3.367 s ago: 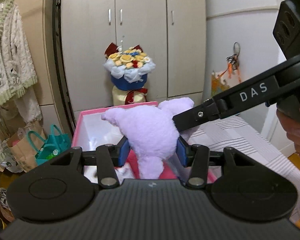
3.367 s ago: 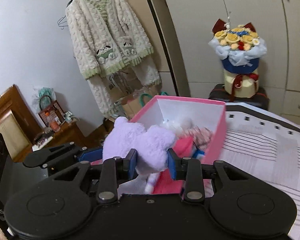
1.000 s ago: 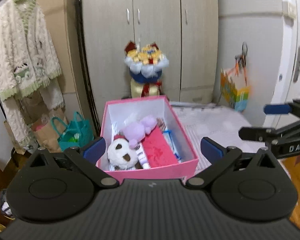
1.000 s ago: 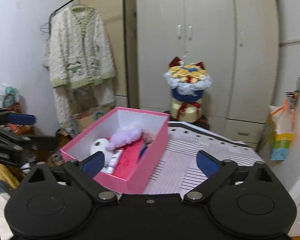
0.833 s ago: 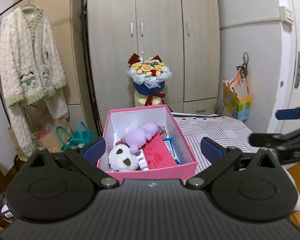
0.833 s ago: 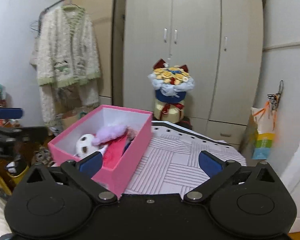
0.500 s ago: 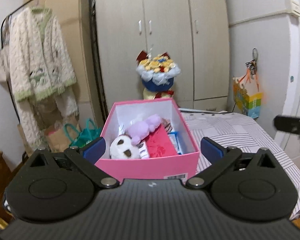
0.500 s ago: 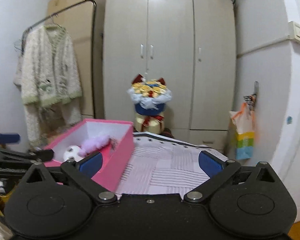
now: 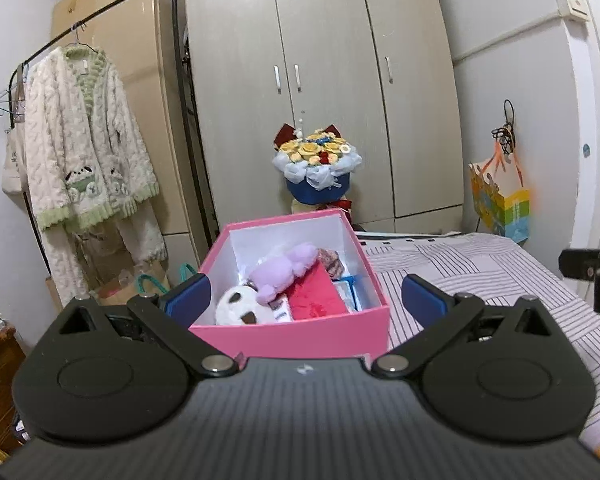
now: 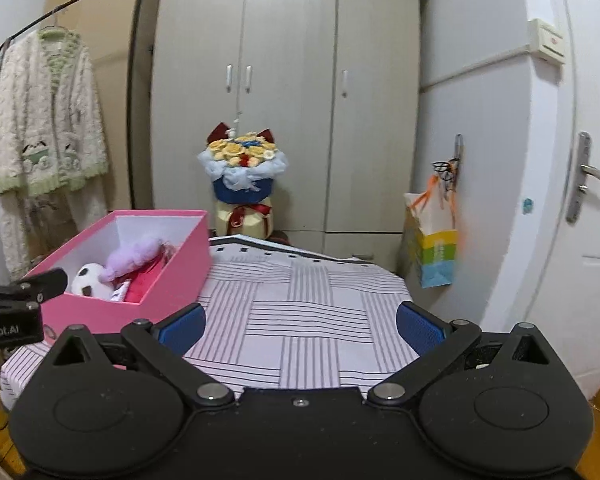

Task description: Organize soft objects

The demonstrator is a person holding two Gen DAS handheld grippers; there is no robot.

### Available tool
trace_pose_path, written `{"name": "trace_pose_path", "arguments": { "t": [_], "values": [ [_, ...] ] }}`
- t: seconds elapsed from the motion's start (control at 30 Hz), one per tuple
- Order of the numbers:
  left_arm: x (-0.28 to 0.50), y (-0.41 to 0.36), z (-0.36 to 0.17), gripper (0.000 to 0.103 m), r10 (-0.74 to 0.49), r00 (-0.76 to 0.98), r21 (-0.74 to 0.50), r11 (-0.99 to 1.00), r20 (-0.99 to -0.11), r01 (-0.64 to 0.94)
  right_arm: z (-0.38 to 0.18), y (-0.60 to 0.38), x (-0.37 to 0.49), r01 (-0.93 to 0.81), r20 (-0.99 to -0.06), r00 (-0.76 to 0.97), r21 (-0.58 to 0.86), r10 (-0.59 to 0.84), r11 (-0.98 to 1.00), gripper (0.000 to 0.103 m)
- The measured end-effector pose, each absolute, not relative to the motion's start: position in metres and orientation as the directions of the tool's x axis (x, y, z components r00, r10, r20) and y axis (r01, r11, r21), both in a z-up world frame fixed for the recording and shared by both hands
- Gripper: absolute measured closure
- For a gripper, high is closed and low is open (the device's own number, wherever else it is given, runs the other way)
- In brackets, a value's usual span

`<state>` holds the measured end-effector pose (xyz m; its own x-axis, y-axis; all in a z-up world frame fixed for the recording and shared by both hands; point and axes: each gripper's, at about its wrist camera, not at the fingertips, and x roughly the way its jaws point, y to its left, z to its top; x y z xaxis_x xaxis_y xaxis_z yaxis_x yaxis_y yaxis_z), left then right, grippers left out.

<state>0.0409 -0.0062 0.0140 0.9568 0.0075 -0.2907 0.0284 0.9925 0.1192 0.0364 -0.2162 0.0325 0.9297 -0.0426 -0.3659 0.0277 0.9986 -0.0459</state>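
A pink box (image 9: 292, 336) (image 10: 168, 284) stands at the left end of a striped bed. Inside it lie a purple plush toy (image 9: 284, 268) (image 10: 134, 256), a white plush with dark patches (image 9: 240, 310) (image 10: 90, 278), a red item (image 9: 316, 296) and some small packets. My left gripper (image 9: 306, 300) is open, held back in front of the box's near wall, with nothing between its blue pads. My right gripper (image 10: 300, 326) is open over the bedspread, to the right of the box. Its black fingers (image 9: 588, 266) show at the right edge of the left wrist view.
The striped bedspread (image 10: 304, 312) stretches right of the box. Behind stand a grey wardrobe (image 9: 320, 80), a flower bouquet box (image 9: 318, 172) and a hanging fluffy cardigan (image 9: 84, 152). A coloured paper bag (image 10: 434, 240) hangs by a white door (image 10: 580, 200). Bags sit on the floor at left.
Both grippers let go of the purple plush, which now lies in the box. They opened wide and pulled back and apart from the box.
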Motion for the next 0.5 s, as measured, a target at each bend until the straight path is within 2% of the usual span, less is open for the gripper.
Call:
{"name": "trace_pose_path", "arguments": {
  "t": [0.2,0.5],
  "values": [
    [0.041,-0.007,0.007,0.000,-0.031,0.946,0.067,0.996,-0.323,0.055,0.029,-0.213,0.027,0.053,-0.352,0.933,-0.084,-0.080,0.995,0.000],
    [0.039,-0.007,-0.001,0.000,0.008,0.942,0.066,0.998,-0.336,0.015,0.022,-0.208,0.022,0.067,-0.333,0.938,-0.102,-0.098,0.992,0.000]
  ]
}}
